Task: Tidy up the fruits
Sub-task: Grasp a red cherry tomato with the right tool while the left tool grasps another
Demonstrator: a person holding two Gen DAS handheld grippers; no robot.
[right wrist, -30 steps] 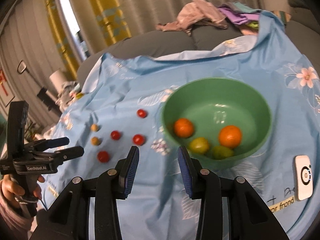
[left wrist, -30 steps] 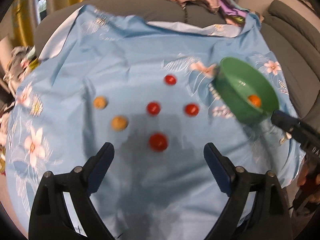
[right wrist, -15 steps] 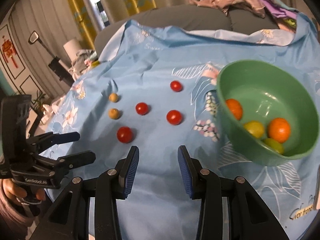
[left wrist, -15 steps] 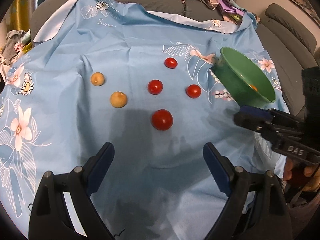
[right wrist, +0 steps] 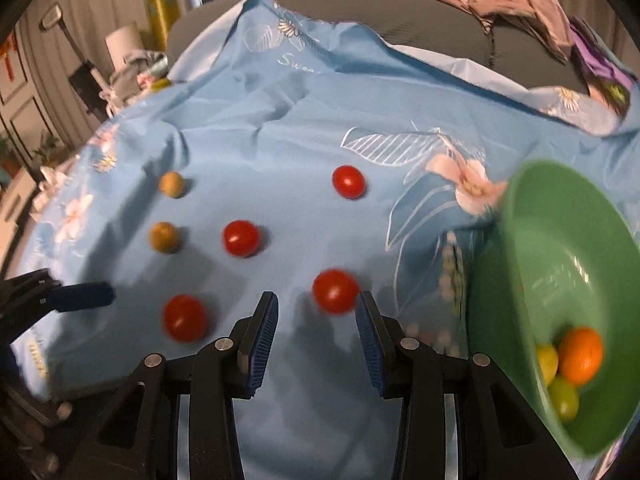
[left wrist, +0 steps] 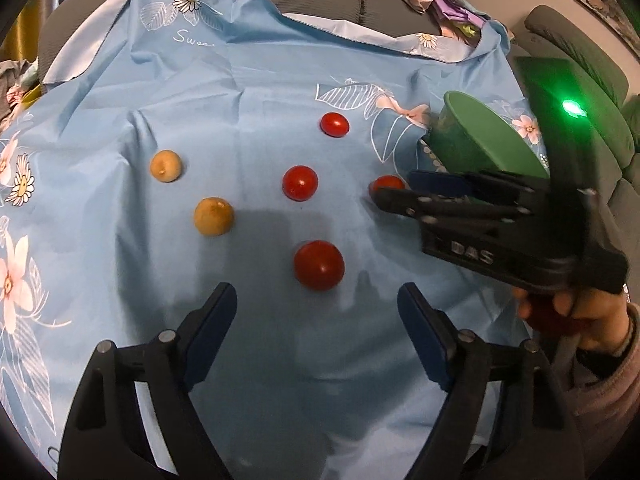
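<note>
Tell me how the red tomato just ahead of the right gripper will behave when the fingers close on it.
The tomato is round and lies loose on the smooth blue cloth, so a nudge off centre would probably roll it. Its glossy skin looks slippery and likely soft, so squeeze gently. The right gripper stands only slightly wider than it, leaving little room for error.

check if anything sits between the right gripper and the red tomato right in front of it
Nothing visible does. The right gripper is open and empty, and the nearest red tomato lies just beyond its fingertips on bare blue cloth. The other tomatoes lie off to the left, the green bowl to the right.
</note>
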